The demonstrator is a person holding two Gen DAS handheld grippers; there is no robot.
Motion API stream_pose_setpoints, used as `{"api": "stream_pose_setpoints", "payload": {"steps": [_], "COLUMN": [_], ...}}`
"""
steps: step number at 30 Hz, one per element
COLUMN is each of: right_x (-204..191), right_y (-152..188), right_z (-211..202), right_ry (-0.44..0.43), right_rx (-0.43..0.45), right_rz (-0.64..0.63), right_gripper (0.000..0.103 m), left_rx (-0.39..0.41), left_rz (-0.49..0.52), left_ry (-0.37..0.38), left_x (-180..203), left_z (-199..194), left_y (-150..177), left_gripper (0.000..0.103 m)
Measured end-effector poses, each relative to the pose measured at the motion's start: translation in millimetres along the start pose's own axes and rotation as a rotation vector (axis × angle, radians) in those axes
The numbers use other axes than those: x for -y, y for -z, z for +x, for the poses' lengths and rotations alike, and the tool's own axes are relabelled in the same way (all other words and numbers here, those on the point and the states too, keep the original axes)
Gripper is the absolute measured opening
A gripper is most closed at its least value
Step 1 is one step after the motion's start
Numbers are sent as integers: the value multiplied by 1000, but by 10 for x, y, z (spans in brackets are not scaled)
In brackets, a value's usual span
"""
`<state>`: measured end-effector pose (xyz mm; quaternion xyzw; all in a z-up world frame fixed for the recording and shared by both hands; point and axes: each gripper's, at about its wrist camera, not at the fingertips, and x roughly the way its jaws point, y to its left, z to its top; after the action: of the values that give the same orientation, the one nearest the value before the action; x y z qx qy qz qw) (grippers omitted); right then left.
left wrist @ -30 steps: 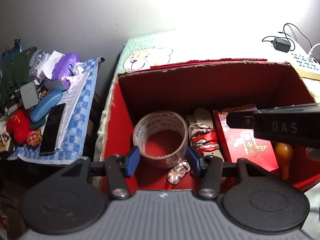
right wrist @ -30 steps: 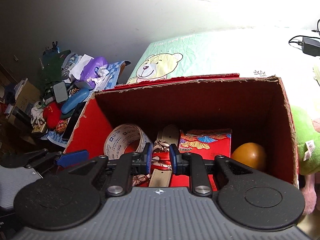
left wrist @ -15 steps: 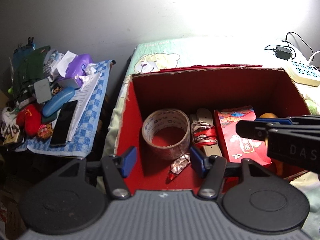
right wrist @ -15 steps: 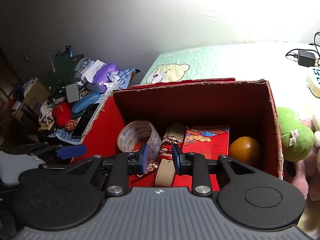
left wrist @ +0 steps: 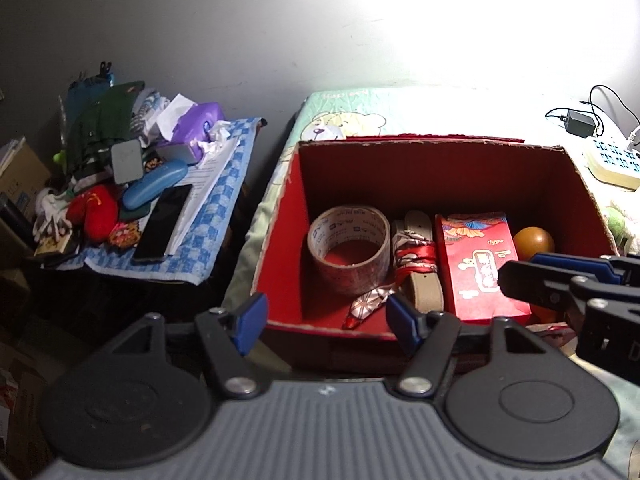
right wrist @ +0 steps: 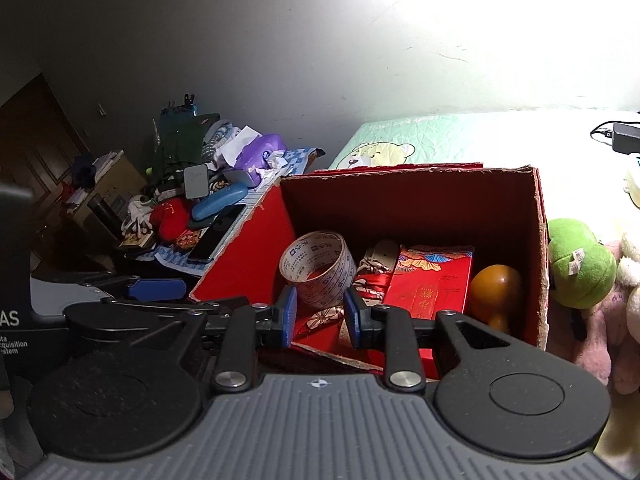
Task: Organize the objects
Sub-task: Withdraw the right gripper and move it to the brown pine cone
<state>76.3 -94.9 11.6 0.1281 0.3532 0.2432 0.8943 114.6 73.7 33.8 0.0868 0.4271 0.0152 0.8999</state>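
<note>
box (left wrist: 288,216) on bed (right wrist: 460,136); cluttered side table (left wrist: 208,240) left; plush toys (right wrist: 580,264) right

Bed with bear-print sheet (left wrist: 344,128) under the wall. Power strip (left wrist: 610,162) and black adapter (left wrist: 579,123) at far right. Green plush toy (right wrist: 580,266) on bed. Side table's blue checkered cloth (left wrist: 208,232) carries phone (left wrist: 162,222), blue glasses case (left wrist: 154,190), purple tissue pack (left wrist: 198,124).

1. From my left camera, the right gripper (left wrist: 560,276) hides most of the orange ball (left wrist: 534,240).
2. The power strip (left wrist: 612,160) is cut off at the edge.
3. I can't read the tape roll's (right wrist: 318,270) print.
</note>
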Motion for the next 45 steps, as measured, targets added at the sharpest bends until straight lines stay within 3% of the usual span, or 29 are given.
{"api": "stream_pose_setpoints", "payload": {"steps": [14,27,33,37,41,45], "right_x": [52,136,194,215,212,193], "right_y": [324,570,680,770,810,845], "right_z": [-133,-69,41,130,196,276], "right_ry": [-91,-167,-211,-238,-271,-314], "right_rx": [-69,-229,-336,-408,-456,-513], "right_rz": [-14,35,92,134,162,187], "right_gripper": [28,29,29,30,43,43], "left_rx": [-42,-117,-167,-187,-205,-232], "left_rz": [-52,-97,-95,-104,-106,-80], "left_ry": [-55,-57,-25,56,129,169], "left_x": [50,-12,-119,-219,-242,-168], "left_z": [-114,-46,-26,-76,-119,-122], "left_y": [279,542,772,954,1137,1297], "left_gripper": [69,73,79,86,94,95]}}
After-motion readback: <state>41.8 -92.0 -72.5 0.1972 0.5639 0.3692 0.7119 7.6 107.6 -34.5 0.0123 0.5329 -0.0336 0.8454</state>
